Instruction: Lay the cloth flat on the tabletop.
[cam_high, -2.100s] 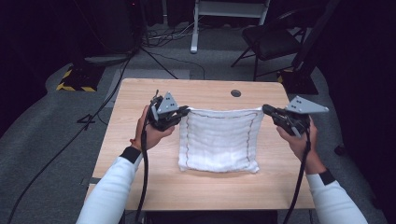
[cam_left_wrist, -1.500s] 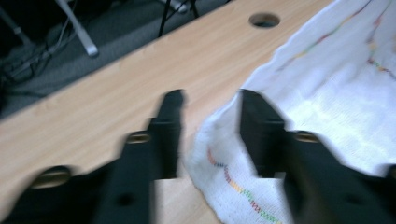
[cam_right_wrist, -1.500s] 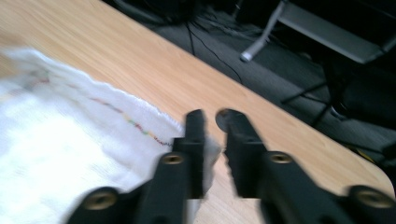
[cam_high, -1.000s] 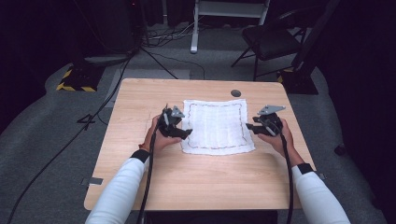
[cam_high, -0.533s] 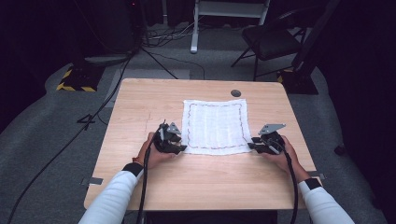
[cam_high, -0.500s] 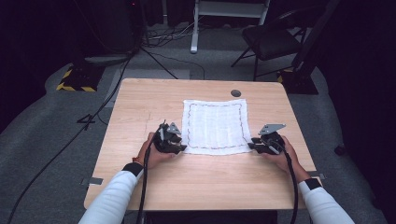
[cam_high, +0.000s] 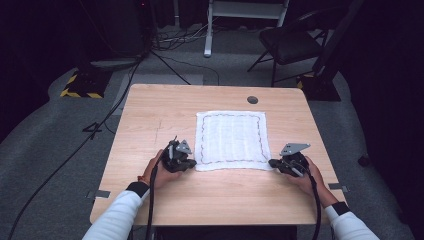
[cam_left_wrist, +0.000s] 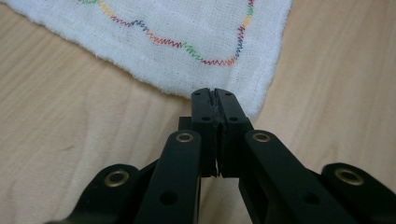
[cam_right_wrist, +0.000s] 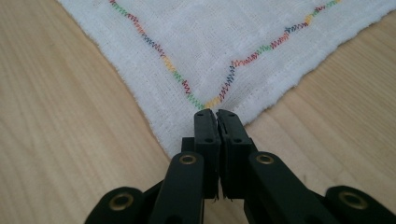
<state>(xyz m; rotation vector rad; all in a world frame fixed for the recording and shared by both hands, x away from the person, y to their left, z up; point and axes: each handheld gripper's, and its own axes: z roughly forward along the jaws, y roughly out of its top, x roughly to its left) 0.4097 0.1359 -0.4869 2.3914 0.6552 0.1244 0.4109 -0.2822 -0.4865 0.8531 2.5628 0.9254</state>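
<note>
Both tongs are seen nearer the person's edge of the counter (cam_high: 150, 210) than a second ago, when they were held at the cloth's side edges; they have been brought down along those edges to its two near corners. The white cloth (cam_high: 231, 136), which was held up by its far corners in the earliest picture, is now spread flat and square on the counter.

The jaws of both tongs have just been closing. In the left gripper view the left tongs (cam_left_wrist: 215, 95) are shut, jaws pressed together, with the cloth's corner (cam_left_wrist: 252, 70) caught at their tips; the coloured zigzag stitching (cam_left_wrist: 187, 46) runs just beyond them. In the right gripper view the right tongs (cam_right_wrist: 217, 115) are likewise clamped on the other near corner, the tips lying right at the point where two lines of stitching meet.

Spreading is judged to be done, and the grasp of the near corners appears complete. What is left is presumably the fold itself: the near edge would be lifted and carried over toward the far edge. No fold is made yet.

From the high view, the cloth lies between the left tongs (cam_high: 179, 159) and the right tongs (cam_high: 278, 163), stretching away ahead of both.
</note>
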